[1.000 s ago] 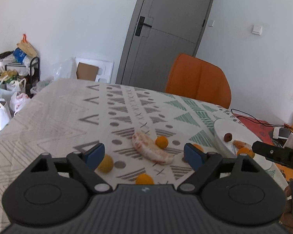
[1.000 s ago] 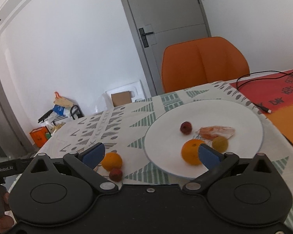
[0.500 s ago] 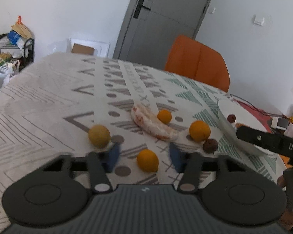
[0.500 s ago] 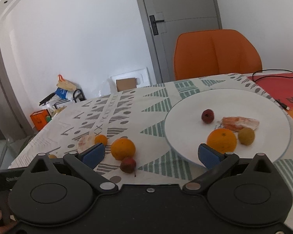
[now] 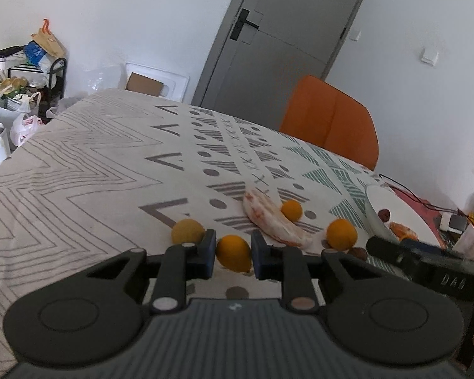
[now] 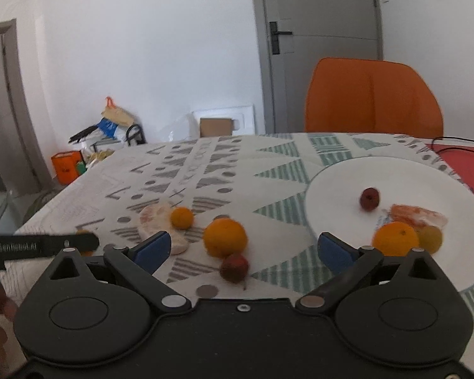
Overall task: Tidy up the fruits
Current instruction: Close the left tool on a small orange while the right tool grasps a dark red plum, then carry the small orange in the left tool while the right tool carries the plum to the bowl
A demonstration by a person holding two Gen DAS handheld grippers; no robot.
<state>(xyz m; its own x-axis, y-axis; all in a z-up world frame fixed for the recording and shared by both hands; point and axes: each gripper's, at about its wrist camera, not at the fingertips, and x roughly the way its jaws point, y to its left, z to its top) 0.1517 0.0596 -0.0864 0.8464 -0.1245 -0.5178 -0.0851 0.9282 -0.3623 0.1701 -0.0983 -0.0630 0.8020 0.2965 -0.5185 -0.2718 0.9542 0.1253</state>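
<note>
My left gripper [image 5: 232, 254] is shut on a small orange fruit [image 5: 233, 252] low over the patterned tablecloth. Beside it lie a yellow round fruit [image 5: 187, 231], a peeled pomelo wedge [image 5: 275, 221], a tiny orange [image 5: 291, 210] and a bigger orange [image 5: 342, 234]. My right gripper [image 6: 241, 251] is open and empty, above a dark red fruit [image 6: 234, 267] and the bigger orange [image 6: 225, 237]. The white plate [image 6: 347, 180] at right holds a red fruit [image 6: 369, 199], an orange [image 6: 395, 242], a yellow fruit [image 6: 430, 239] and a wrapped piece [image 6: 417, 215].
An orange chair [image 6: 373, 94] stands behind the table's far edge. A black cable [image 6: 458, 147] crosses a red mat at far right. Bags and a rack [image 5: 19, 72] stand on the floor left of the table. A grey door [image 5: 278, 38] is behind.
My left gripper moved forward and closed on the small orange fruit. My right gripper swung left from over the plate toward the loose fruits, staying open.
</note>
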